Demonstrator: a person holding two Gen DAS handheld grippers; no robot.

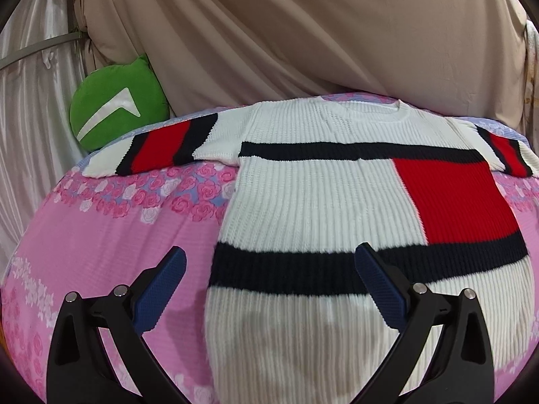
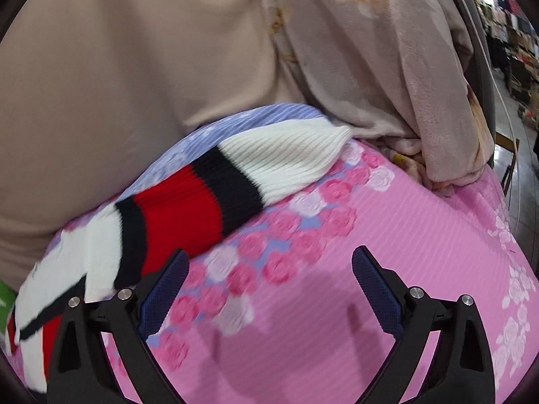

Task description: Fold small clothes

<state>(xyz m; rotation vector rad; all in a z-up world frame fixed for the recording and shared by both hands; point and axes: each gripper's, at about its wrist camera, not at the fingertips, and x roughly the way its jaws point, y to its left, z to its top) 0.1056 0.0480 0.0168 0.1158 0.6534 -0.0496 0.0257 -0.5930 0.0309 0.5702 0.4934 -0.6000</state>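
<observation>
Left gripper (image 1: 269, 282): jaws wide, nothing between the pads, hovering over the lower body of the sweater (image 1: 320, 208). Its right finger (image 1: 380, 289) overlaps the sweater's lower black band in view; its left finger sits over bare sheet beside the sweater's edge. Contact not clear.

Right gripper (image 2: 269, 284): jaws wide, empty, over pink sheet just off the sweater's right sleeve (image 2: 209, 202). Its left finger is close to the sleeve's red stripe; touching or not, can't tell. View is motion-blurred.

Sweater: white rib knit with black bands and red block, spread flat face up on the bed sheet (image 1: 111, 235), both sleeves out to the sides, collar on the far side.

Green cushion (image 1: 118, 114) past the sweater's left sleeve (image 1: 161, 148). Beige drape (image 1: 303, 33) behind the collar. Grey fleece blanket (image 2: 387, 67) beyond the right sleeve's cuff.
</observation>
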